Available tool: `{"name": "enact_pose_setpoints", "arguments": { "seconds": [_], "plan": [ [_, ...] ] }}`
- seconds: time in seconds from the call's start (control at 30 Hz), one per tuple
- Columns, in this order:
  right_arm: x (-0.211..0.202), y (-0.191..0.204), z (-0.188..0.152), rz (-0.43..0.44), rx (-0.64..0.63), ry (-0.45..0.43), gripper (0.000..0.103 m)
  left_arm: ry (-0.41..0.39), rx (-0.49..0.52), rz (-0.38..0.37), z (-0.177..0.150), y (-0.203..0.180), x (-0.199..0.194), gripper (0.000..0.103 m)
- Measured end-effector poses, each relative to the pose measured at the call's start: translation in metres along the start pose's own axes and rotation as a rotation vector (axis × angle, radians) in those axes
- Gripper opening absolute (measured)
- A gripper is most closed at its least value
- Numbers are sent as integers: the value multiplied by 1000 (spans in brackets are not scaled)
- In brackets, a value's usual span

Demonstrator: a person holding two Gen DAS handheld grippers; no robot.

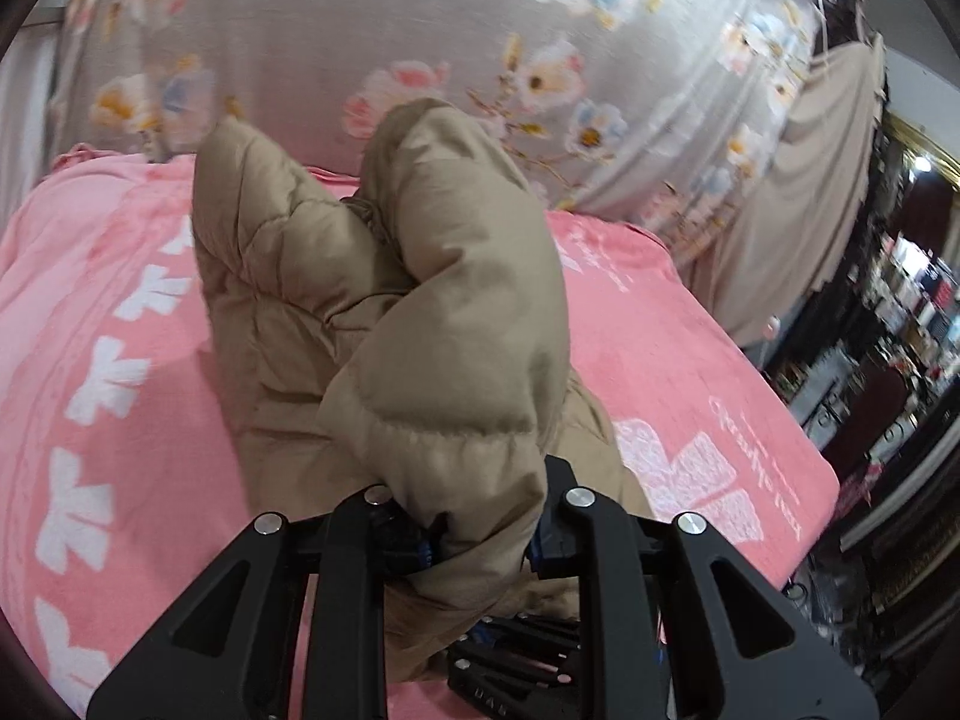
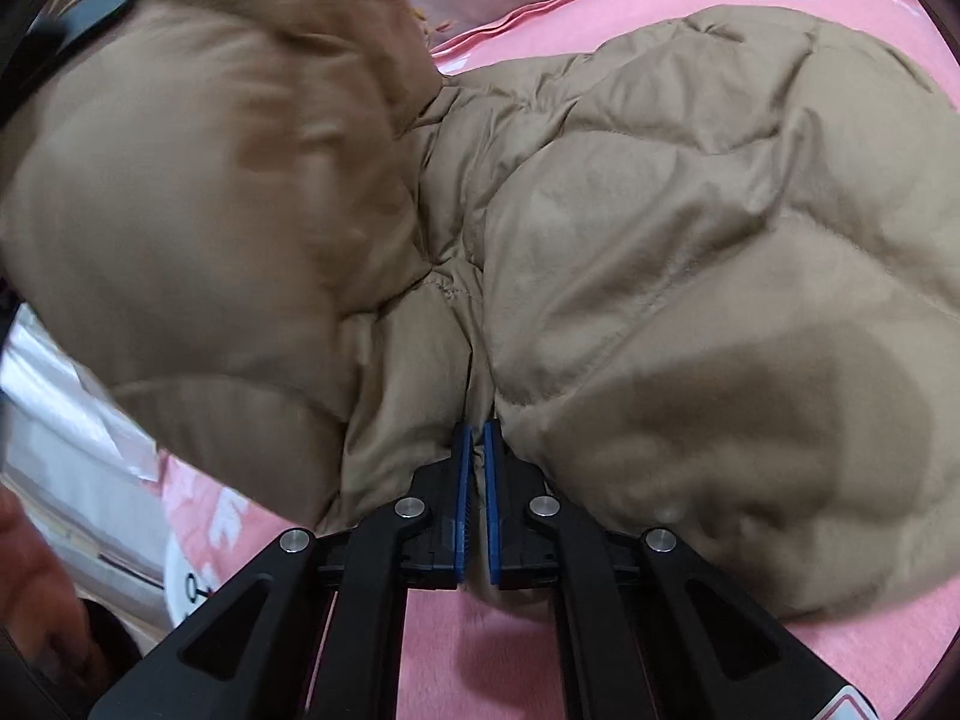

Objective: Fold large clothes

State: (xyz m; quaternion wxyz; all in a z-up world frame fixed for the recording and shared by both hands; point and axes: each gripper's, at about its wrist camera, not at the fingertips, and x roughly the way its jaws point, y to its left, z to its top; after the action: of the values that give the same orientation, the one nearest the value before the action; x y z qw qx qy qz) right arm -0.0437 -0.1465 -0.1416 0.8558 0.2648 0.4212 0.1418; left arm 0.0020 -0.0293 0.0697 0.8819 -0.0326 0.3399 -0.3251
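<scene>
A tan quilted puffer jacket (image 1: 384, 276) lies on a pink blanket (image 1: 90, 312). In the left wrist view, my left gripper (image 1: 480, 540) is shut on a thick puffy fold of the jacket, which stands raised above the blanket. Below that fold, the black frame of my right gripper (image 1: 516, 660) shows. In the right wrist view, the jacket (image 2: 690, 228) spreads wide, and my right gripper (image 2: 477, 456) has its blue pads (image 2: 462, 480) shut on a thin seam at the jacket's near edge. The lifted part at left is blurred.
A grey floral sheet (image 1: 420, 18) lies behind the pink blanket. A beige cloth (image 1: 798, 192) hangs at right beside dark cluttered shelves (image 1: 900, 330). A hand (image 2: 36, 588) and clear plastic wrapping (image 2: 66, 432) sit at the lower left of the right wrist view.
</scene>
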Motion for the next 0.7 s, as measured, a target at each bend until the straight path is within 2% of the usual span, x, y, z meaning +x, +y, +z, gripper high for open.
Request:
{"name": "enact_pose_setpoints", "arguments": {
  "seconds": [0.1, 0.3, 0.47, 0.7],
  "plan": [
    [-30, -4, -3, 3, 11, -22, 4, 50, 48, -22, -3, -22, 23, 20],
    [-105, -38, -8, -233, 26, -94, 7, 137, 115, -29, -19, -59, 71, 20],
    [-143, -64, -6, -346, 77, -159, 7, 218, 149, -38, -39, -82, 108, 20],
    [-160, -84, 9, -392, 114, -235, 11, 276, 208, -23, -68, -103, 138, 19]
  ]
}}
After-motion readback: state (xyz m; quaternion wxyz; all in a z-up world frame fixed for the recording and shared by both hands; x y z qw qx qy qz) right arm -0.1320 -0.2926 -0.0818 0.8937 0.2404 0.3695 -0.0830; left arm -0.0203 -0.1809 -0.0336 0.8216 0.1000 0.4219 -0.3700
